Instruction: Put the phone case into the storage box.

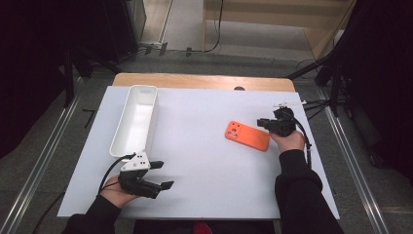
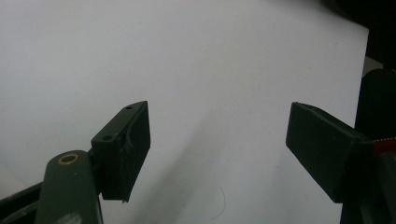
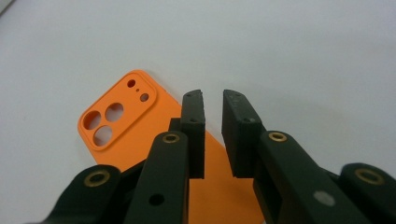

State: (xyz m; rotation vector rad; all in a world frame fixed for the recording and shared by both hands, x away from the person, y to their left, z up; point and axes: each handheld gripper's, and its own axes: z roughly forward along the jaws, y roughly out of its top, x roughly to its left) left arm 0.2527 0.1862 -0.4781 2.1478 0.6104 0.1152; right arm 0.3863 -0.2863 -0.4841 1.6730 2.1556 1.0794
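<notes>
One orange phone case [image 3: 140, 135] under right gripper [image 3: 213, 109]

No readable text, labels, brand marks or numbers showed anywhere. The orange phone case [image 3: 140, 135] was plain on its back, with bare camera cutouts and no logo, and the white bin [image 1: 135, 119] and white table sheet [image 1: 209, 165] carried no print. The black gripper bodies bore no legible markings either.

bright even overhead light, dark room edges, soft shadows, slight close-up blur
</notes>
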